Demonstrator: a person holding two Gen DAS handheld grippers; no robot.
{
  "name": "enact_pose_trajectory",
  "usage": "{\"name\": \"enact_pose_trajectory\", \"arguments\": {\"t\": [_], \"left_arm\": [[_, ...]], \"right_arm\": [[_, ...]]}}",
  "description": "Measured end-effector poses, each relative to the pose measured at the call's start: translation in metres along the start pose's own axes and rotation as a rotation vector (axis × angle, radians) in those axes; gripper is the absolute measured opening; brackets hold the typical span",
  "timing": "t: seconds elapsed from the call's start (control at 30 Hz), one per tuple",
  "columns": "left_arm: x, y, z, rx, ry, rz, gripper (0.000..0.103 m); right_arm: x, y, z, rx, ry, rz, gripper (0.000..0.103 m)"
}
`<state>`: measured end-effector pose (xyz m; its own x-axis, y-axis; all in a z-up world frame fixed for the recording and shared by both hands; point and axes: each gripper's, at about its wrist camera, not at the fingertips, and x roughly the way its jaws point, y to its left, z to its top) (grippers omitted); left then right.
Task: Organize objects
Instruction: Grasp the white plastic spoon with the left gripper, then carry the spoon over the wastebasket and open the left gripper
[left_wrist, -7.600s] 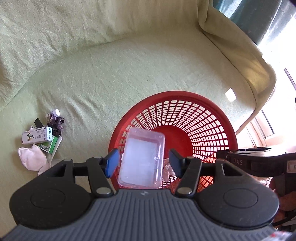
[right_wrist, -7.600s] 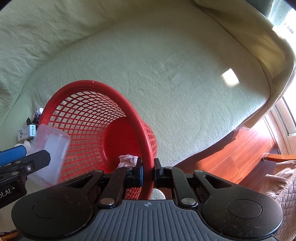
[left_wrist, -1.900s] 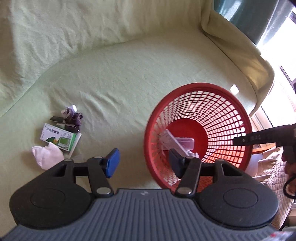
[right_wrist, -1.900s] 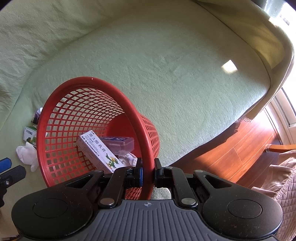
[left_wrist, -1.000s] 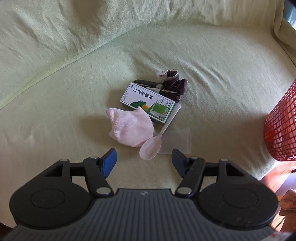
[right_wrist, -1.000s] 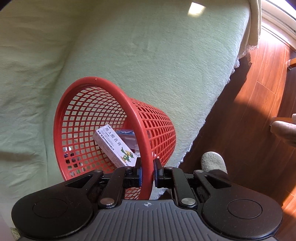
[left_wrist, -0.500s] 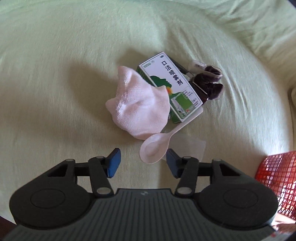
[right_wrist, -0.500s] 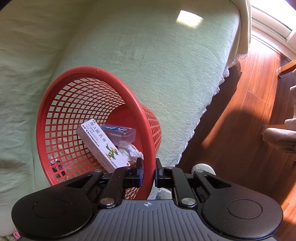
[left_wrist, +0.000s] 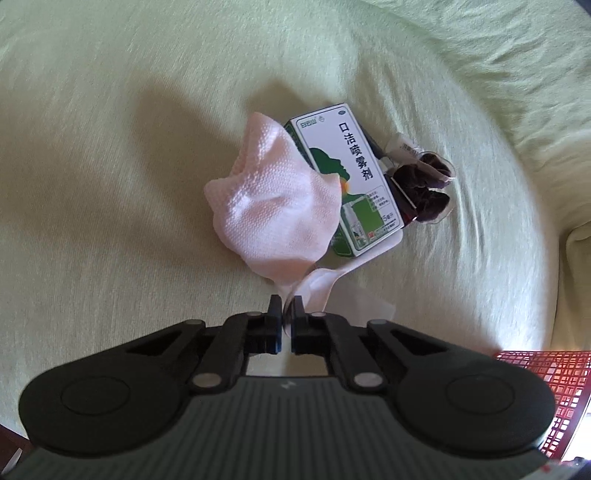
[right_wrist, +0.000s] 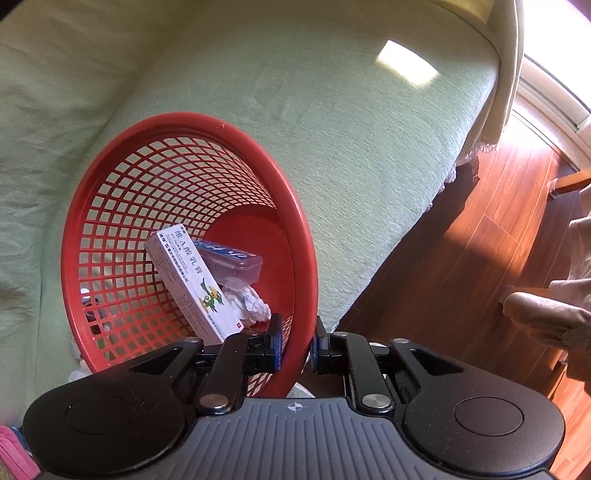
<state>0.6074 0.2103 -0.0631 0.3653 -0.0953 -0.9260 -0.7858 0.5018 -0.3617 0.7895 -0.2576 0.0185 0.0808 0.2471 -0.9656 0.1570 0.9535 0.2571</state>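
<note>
My left gripper (left_wrist: 285, 306) is shut on the bowl of a white plastic spoon (left_wrist: 325, 282) lying on the green sofa cover. Just beyond it sit a pink sock (left_wrist: 277, 206), a green-and-white medicine box (left_wrist: 347, 177) and a dark scrunchie in clear packaging (left_wrist: 424, 188). My right gripper (right_wrist: 297, 332) grips the rim of the tilted red mesh basket (right_wrist: 177, 125), its jaws easing slightly apart with the rim still between them. Inside the basket lie a white box with a green bird (right_wrist: 192, 280), a clear plastic case (right_wrist: 232, 262) and crumpled tissue (right_wrist: 251, 301).
A clear wrapper (left_wrist: 365, 306) lies under the spoon's handle end. The basket's edge (left_wrist: 535, 373) shows at the lower right of the left wrist view. The sofa's front edge drops to a wooden floor (right_wrist: 480, 258), where a brown padded thing (right_wrist: 546, 317) stands.
The left gripper came down over the pile, rolled, and closed on the spoon's bowl. The right gripper stayed on the basket rim, its fingers now a little wider apart.
</note>
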Motion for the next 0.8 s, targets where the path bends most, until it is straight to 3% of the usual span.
{"name": "enact_pose_trajectory", "arguments": {"t": [0.4,0.8], "left_arm": [[-0.071,-0.039,-0.025,-0.015,-0.118,-0.107,0.0],[-0.125,-0.15,-0.056,0.161,-0.158,-0.272,0.0]], "right_arm": [[-0.006,0.035,0.005,-0.12,-0.018,-0.068,0.012],[0.001,0.047,0.008,-0.233,-0.032,-0.164,0.013]]}}
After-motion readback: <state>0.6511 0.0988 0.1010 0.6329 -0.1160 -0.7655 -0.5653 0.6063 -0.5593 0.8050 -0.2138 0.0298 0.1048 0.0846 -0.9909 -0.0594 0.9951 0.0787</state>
